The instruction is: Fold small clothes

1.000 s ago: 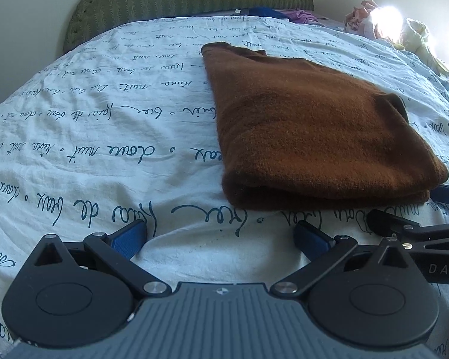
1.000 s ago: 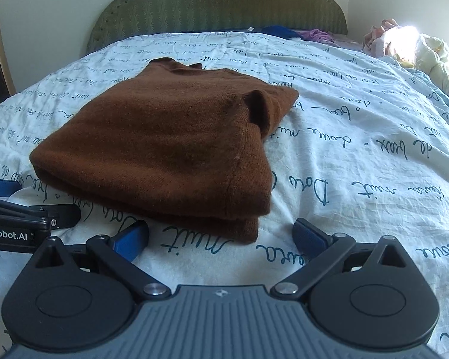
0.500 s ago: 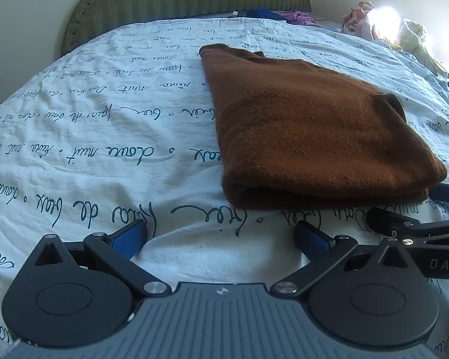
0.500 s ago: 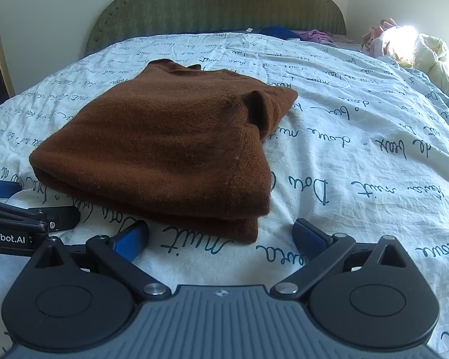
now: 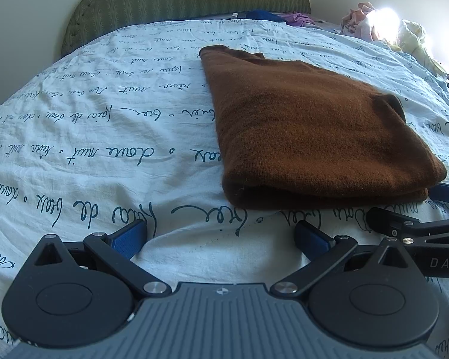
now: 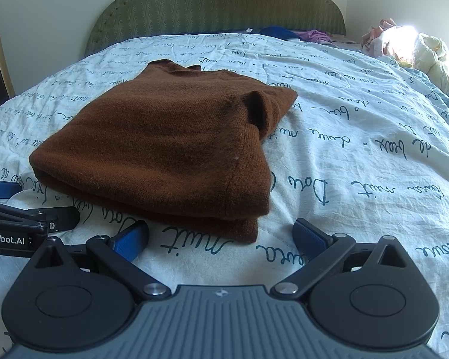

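So the brown sweater (image 6: 164, 146) is lying on the bed (image 6: 359, 155), already folded into a thick rectangle, with both claws parked just short of its near edge. Left claw (image 5: 221, 236) and right claw (image 6: 221, 234) are both spread wide, holding nothing. It looks like a soft, floppy knit, light but bulky, so layers will probably slide if you pinch only the top one. I'd grab the near corners through all the layers, one claw each.
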`<state>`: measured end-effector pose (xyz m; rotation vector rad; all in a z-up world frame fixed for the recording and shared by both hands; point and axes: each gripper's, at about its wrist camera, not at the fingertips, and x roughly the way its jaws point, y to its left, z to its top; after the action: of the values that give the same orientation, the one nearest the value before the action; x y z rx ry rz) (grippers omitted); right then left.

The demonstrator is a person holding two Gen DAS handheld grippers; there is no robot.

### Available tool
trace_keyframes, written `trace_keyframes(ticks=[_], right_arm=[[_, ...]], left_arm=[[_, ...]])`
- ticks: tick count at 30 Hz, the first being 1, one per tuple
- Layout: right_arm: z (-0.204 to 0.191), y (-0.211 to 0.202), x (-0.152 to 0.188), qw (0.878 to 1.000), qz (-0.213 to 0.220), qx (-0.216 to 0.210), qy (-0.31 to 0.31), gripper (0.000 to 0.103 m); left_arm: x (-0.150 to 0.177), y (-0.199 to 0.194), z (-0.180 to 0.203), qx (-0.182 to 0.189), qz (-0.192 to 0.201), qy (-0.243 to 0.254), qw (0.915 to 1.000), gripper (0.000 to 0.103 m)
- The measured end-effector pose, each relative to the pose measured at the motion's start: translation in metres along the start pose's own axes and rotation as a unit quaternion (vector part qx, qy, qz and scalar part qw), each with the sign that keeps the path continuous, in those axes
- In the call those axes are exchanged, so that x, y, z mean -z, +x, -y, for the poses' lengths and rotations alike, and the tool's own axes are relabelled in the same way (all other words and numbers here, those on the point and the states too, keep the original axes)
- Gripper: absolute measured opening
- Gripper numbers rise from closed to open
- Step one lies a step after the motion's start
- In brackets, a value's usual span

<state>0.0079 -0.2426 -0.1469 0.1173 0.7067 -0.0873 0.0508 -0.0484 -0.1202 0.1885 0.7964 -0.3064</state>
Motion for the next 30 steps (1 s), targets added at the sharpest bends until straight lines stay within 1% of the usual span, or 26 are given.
trace_keyframes(ticks=[9, 11, 30], right_arm=[[-0.0016, 0.0001, -0.0005, 1.000, -0.004, 0.000, -0.004, 0.103], [-0.0049, -0.0024, 0.0012, 1.000, -0.006, -0.006, -0.014, 0.103], [-0.0051, -0.0021, 0.0015, 1.000, -0.001, -0.005, -0.006, 0.103]], left_arm=[[-0.0006, -0.0009, -0.0001, 0.000, 0.000, 0.000, 1.0000, 0.103], [-0.0002, -0.0013, 0.0007, -0.001, 0.001, 0.000, 1.0000, 0.103], [0.0003, -0.0016, 0.0012, -0.001, 0.001, -0.001, 1.0000, 0.103]])
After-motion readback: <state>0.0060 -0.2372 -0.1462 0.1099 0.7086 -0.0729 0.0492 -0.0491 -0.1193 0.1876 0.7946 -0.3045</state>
